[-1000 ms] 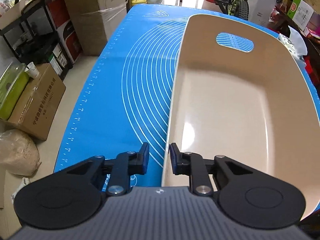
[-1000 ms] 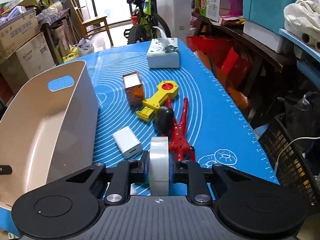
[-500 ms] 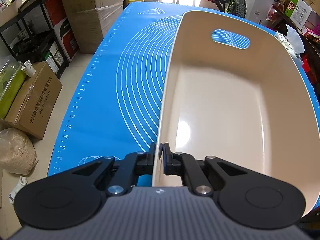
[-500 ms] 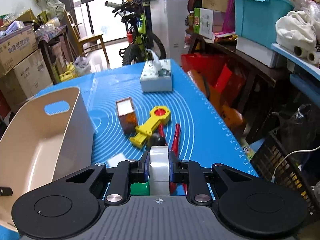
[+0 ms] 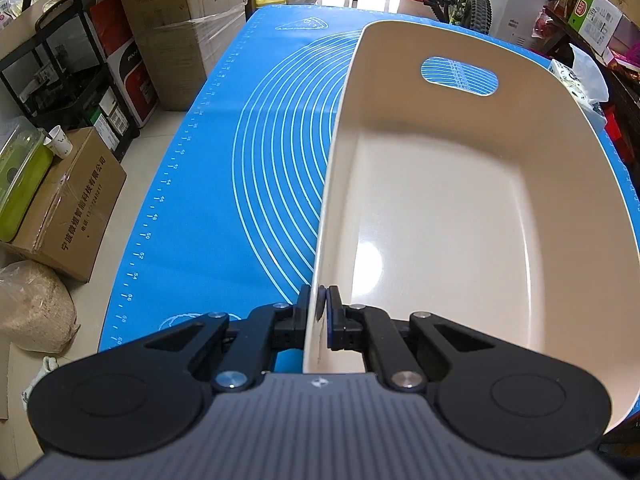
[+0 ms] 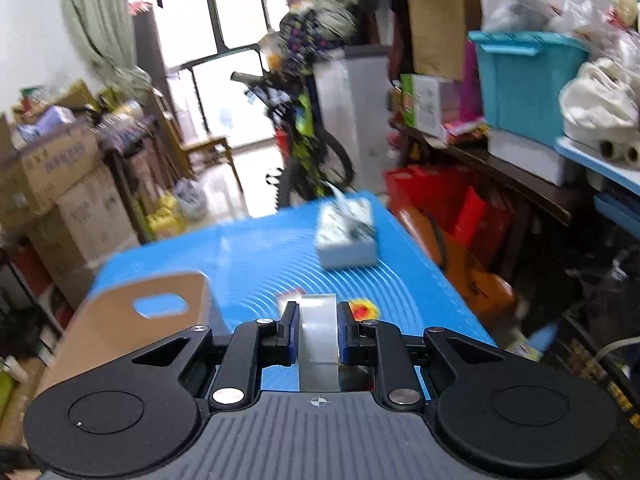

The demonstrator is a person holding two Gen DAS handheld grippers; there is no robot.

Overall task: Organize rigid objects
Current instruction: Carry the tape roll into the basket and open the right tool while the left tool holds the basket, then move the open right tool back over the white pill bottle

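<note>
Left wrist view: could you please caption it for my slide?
Left tool clamps the empty beige bin's near rim on the blue mat.

Counted across both views: one beige bin [image 5: 460,208], one roll of clear tape [image 6: 319,336], one tissue box [image 6: 347,240], one blue mat [image 5: 256,184], two claws, and one bicycle [image 6: 308,140].

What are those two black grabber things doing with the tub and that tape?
A person is tidying things off the blue mat into a beige tub. The left gripper has its jaws clamped on the tub's near rim. The right gripper has its jaws shut on a roll of clear tape, held up above the mat. The tub looks empty. A tissue box sits farther back on the mat.
</note>
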